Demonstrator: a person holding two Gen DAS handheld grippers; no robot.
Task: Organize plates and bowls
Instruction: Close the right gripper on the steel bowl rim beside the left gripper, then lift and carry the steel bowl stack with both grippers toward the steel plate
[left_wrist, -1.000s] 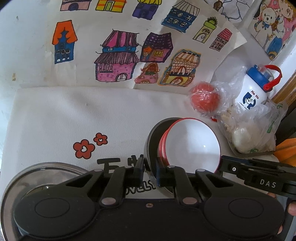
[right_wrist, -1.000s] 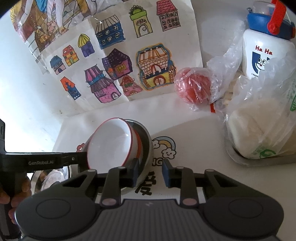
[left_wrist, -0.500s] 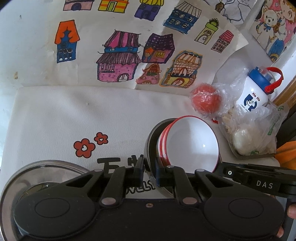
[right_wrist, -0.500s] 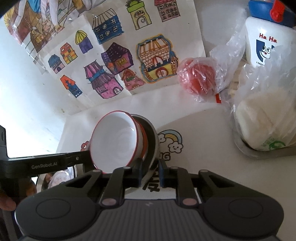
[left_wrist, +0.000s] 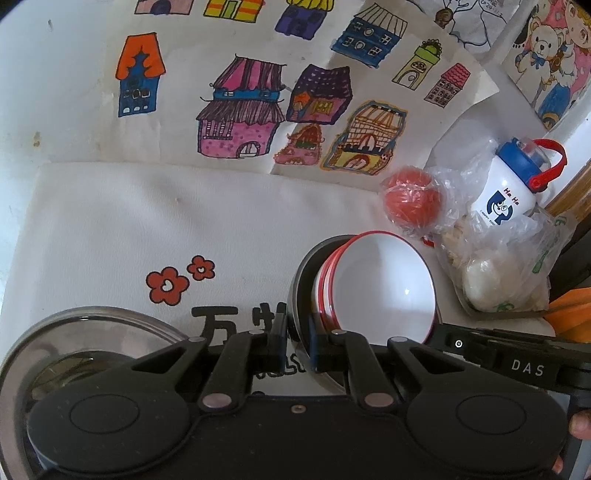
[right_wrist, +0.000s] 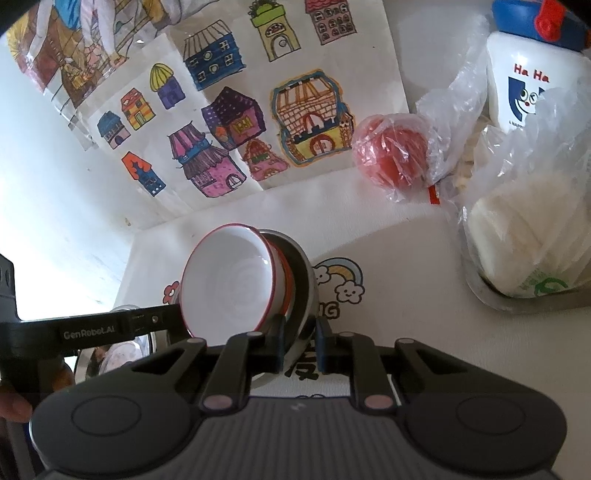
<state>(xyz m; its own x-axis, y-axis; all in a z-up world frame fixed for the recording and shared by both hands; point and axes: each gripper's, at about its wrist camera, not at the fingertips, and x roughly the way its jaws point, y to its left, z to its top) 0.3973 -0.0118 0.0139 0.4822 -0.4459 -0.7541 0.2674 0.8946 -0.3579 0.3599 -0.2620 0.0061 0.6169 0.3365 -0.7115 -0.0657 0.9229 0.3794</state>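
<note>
A steel plate (left_wrist: 300, 295) carries a stack of white bowls with red rims (left_wrist: 384, 288). Both are tilted above the white mat. My left gripper (left_wrist: 297, 345) is shut on the plate's rim on the left side. My right gripper (right_wrist: 300, 341) is shut on the plate's rim (right_wrist: 308, 284) on the opposite side, with the bowls (right_wrist: 229, 284) to its left. A second steel plate (left_wrist: 85, 343) lies on the mat at the lower left, partly hidden by my left gripper; it also shows in the right wrist view (right_wrist: 114, 354).
A wrapped red ball (left_wrist: 412, 201), a white bottle with a blue cap (left_wrist: 506, 192) and a plastic bag with white contents (left_wrist: 491, 277) stand at the right on a tray. Children's house drawings (left_wrist: 258, 92) lie beyond the mat.
My right gripper closed onto the plate's rim. The plate with the bowls rose slightly and tilted; my left gripper kept its hold.
</note>
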